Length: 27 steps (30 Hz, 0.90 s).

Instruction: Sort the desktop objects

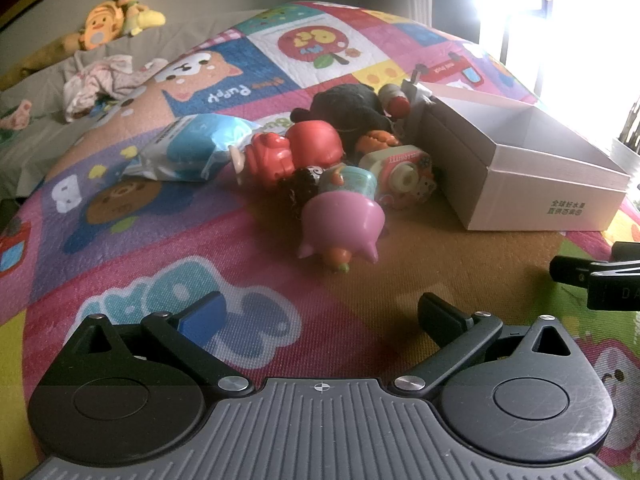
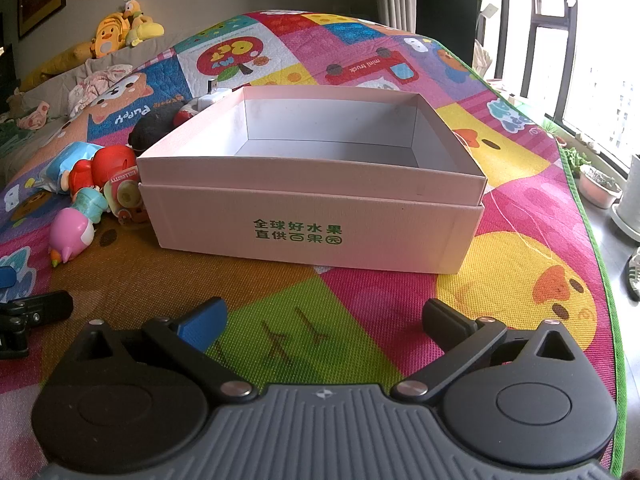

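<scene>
A heap of toys lies on the colourful play mat: a pink figurine (image 1: 340, 226) nearest, a red figurine (image 1: 296, 152), a toy camera (image 1: 404, 176), a black plush (image 1: 352, 114) and a blue-white packet (image 1: 192, 148). My left gripper (image 1: 320, 316) stands open just short of the pink figurine, nothing between its fingers. To the right of the heap stands an open pink cardboard box (image 2: 312, 216), with nothing visible inside. My right gripper (image 2: 324, 320) is open in front of the box. The heap shows at the left of the right wrist view, pink figurine (image 2: 70, 236) foremost.
The play mat (image 2: 520, 184) ends at a green edge on the right, with plant pots (image 2: 600, 190) beyond it. At the back left lie plush toys (image 1: 116, 20) and crumpled clothes (image 1: 100, 84). The other gripper's fingers (image 1: 580, 276) show at the right edge.
</scene>
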Each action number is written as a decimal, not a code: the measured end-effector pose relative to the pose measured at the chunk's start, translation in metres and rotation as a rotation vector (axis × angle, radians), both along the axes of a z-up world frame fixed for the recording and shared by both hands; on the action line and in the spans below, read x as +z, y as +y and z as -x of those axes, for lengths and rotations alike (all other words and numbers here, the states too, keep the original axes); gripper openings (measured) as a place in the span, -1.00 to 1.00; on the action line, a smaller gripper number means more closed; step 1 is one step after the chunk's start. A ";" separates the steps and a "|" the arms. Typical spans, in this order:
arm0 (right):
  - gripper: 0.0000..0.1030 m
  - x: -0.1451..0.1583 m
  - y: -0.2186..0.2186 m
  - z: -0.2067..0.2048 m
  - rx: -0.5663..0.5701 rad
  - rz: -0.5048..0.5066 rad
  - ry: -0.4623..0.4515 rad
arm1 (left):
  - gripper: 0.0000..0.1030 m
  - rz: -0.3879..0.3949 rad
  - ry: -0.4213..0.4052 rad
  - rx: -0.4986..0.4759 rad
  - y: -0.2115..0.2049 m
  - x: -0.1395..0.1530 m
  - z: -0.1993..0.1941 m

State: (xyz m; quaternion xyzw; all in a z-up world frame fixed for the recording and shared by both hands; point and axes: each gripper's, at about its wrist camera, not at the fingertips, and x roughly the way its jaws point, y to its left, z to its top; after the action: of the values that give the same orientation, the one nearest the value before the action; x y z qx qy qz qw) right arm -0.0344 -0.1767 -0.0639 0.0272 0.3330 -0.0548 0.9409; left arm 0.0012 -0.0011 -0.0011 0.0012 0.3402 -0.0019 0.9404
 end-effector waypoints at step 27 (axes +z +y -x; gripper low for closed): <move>1.00 0.000 -0.001 -0.001 0.000 0.001 0.003 | 1.00 -0.003 0.000 -0.009 0.001 -0.001 0.001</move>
State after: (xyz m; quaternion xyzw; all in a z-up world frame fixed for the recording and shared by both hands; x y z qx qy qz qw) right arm -0.0336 -0.1776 -0.0637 0.0265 0.3344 -0.0551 0.9405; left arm 0.0002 0.0004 -0.0023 0.0040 0.3399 -0.0057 0.9404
